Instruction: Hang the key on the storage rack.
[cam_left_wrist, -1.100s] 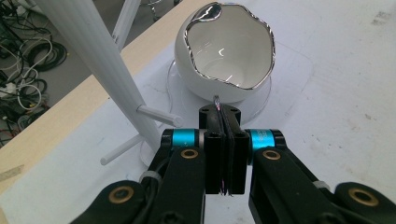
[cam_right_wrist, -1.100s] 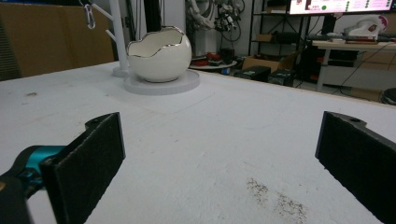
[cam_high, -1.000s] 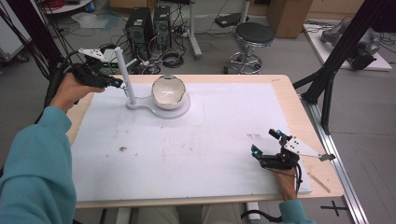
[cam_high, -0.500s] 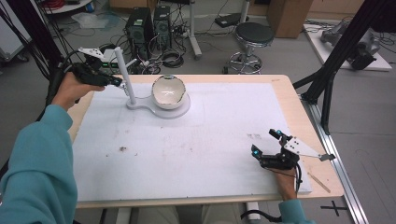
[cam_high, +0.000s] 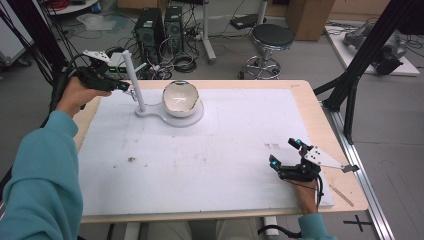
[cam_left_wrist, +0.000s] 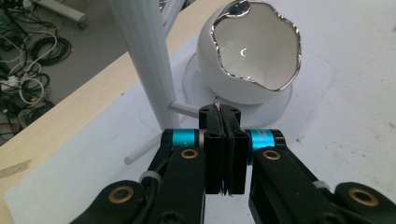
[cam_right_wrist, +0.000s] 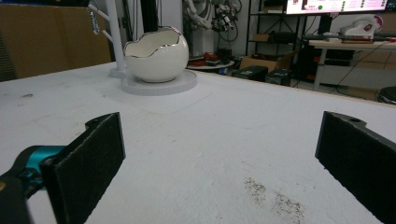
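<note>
A white jewellery stand (cam_high: 132, 75) with a slim post and side pegs rises from a round base at the table's back left. A white egg-shaped bowl (cam_high: 181, 98) with a gilt broken rim sits on that base. My left gripper (cam_high: 128, 87) is held right beside the post. In the left gripper view it (cam_left_wrist: 223, 111) is shut on a thin wire-like thing (cam_left_wrist: 217, 100) that pokes out at the tip, just short of a peg (cam_left_wrist: 186, 110), with the bowl (cam_left_wrist: 254, 51) behind. My right gripper (cam_high: 284, 152) rests open on the white mat at the front right, with nothing between its jaws (cam_right_wrist: 224, 140).
A white mat (cam_high: 200, 160) covers most of the wooden table; dark specks (cam_high: 131, 160) mark it at the left. A thin wooden strip (cam_high: 343, 195) lies at the right edge. Beyond the table stand computer towers (cam_high: 159, 25), a stool (cam_high: 272, 37) and black frame legs (cam_high: 350, 95).
</note>
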